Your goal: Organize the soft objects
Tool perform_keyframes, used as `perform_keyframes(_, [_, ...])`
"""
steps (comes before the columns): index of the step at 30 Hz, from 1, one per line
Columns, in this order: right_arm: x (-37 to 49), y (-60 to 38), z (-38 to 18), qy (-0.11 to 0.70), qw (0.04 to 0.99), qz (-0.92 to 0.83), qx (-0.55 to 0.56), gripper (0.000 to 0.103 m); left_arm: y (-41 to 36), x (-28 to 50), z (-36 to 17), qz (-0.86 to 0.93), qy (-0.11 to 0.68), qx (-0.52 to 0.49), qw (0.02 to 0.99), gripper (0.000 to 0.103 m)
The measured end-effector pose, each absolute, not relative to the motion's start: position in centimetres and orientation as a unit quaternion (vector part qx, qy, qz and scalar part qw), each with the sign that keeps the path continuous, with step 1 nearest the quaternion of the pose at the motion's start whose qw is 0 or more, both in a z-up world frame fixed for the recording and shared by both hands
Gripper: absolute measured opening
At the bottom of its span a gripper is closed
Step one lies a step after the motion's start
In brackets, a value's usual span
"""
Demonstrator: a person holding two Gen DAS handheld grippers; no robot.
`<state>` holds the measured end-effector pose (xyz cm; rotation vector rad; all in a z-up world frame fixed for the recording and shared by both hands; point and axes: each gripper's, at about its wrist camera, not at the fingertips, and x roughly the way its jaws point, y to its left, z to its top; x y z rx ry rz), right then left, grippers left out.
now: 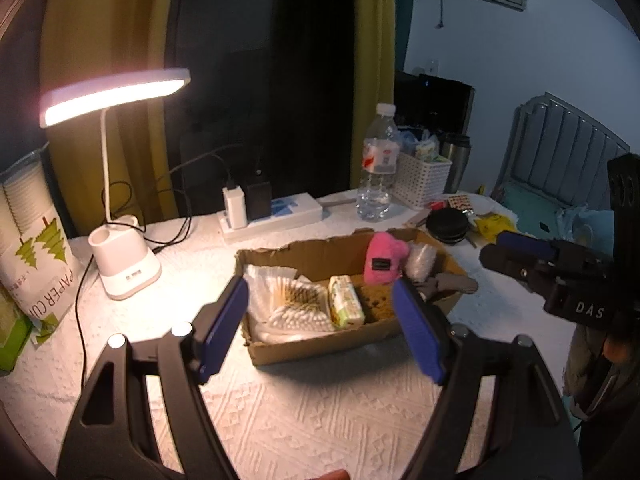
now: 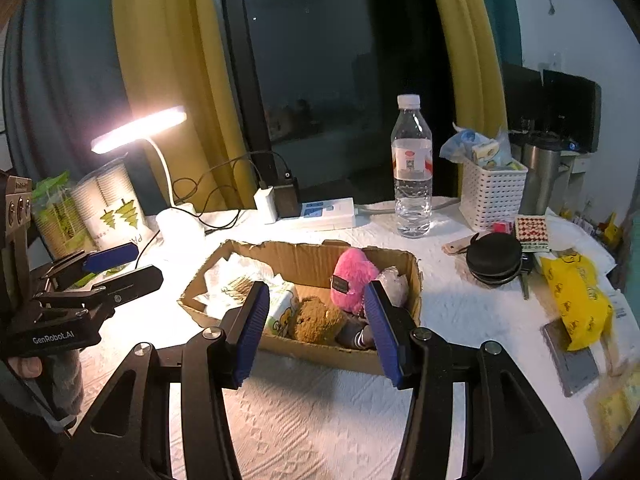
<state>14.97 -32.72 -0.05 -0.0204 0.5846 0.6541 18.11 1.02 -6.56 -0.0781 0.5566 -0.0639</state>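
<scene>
A table under a white embossed cloth (image 2: 320,420) stands before a dark window hung with yellow curtains (image 2: 168,80), lit warmly by a white desk lamp (image 1: 116,96) at the left. In the middle of the cloth sits a shallow cardboard box (image 2: 320,354) with ragged flaps. Inside it, a pink plush toy (image 2: 352,280) stands against the back right part, with crumpled clear plastic just beside it; a brown plush (image 2: 316,320) lies in front of it near the front wall, a small tissue pack (image 1: 346,302) rests in the middle, and a bag of cotton swabs (image 1: 300,316) and white paper fill the left end. The left gripper (image 1: 320,320) hovers in front of the box, its blue-padded jaws spread wide and holding nothing. The right gripper (image 2: 316,328) likewise hangs over the near edge of the box with jaws spread apart and empty; in the left wrist view it shows at the right side, clear of the box. Behind the box lie a white power strip (image 2: 324,212) with chargers plugged in, a water bottle (image 2: 412,168) and a white woven basket (image 2: 490,196). A black round case (image 2: 494,256) and a yellow bag (image 2: 576,300) lie to the right, and a sleeve of paper cups (image 1: 32,240) stands at the far left.
</scene>
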Motion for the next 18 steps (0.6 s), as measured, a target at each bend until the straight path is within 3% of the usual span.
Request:
perform_keyframes(6, [12.8,-33.4,1.3,0.269,0.911,0.314,-0.011,0.053,0.0,15.7,-5.3,-0.037,0.254,-0.023,0.966,0.077])
perform_keyframes(9, [11.5,-33.6,2.2,0.258,0.915,0.311,-0.016,0.053,-0.3,14.3,-4.4,-0.038,0.238,-0.022,0.970,0.092])
perform_keyframes(11, [10.6,-33.7,2.9,0.249,0.917,0.310,-0.019,0.053,-0.3,13.6,-3.8,-0.038,0.230,-0.025,0.972,0.092])
perform_keyframes(14, [9.2,-33.9,4.1,0.236,0.920,0.312,-0.022,0.061,-0.4,12.2,-2.8,-0.034,0.216,-0.025,0.975,0.093])
perform_keyframes(18, [7.3,-34.1,5.6,0.223,0.924,0.309,-0.031,0.065,-0.3,10.3,-1.4,-0.026,0.196,-0.021,0.980,0.097])
